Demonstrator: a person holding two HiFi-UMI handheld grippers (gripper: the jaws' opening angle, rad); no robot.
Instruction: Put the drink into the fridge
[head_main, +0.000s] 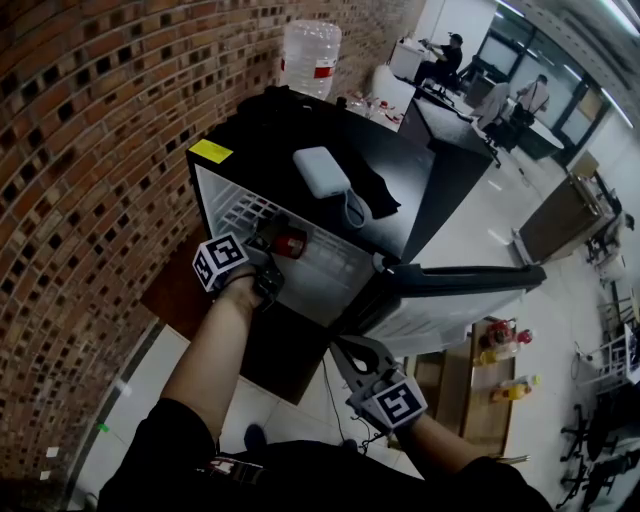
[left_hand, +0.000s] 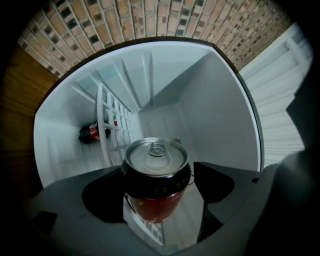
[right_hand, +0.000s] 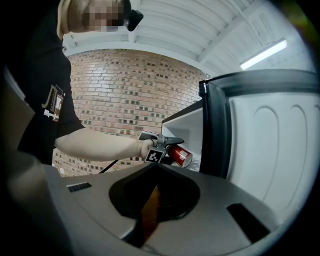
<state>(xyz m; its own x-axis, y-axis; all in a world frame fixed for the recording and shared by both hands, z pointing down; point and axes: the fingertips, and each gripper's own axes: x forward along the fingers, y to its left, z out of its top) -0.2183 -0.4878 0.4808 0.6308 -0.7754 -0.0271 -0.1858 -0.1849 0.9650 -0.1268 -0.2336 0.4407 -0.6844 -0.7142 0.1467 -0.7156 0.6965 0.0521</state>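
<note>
**Q:** Where is the drink?

**A:** The red and black can (left_hand: 156, 180) sits at the lower centre of the left gripper view. Your left gripper (head_main: 272, 255) has its jaws clamped on the can's sides. The silver lid faces back at the camera, so the long axis seems to run roughly along the jaws, base leading.

**Q:** And the fridge?

**A:** Its white interior (left_hand: 215, 110) fills the frame straight beyond the can. In the head view, the can is at the mouth of the opening, left of centre. A white wire shelf (left_hand: 112, 125) appears left of centre (upright in the frame, perhaps because your gripper is rolled). Behind it, at mid-left, lies another dark drink with a red label (left_hand: 92, 132).

**Q:** What about my other hand?

**A:** Your right gripper (head_main: 348, 350) is at the lower centre of the head view, jaws together and holding nothing. It is beside the open door (head_main: 460, 285) and farther from the shelf than your left.

**Q:** So what does the next move depend on?

**A:** I judge that the space lies straight ahead of the can, so push it forward.
</note>
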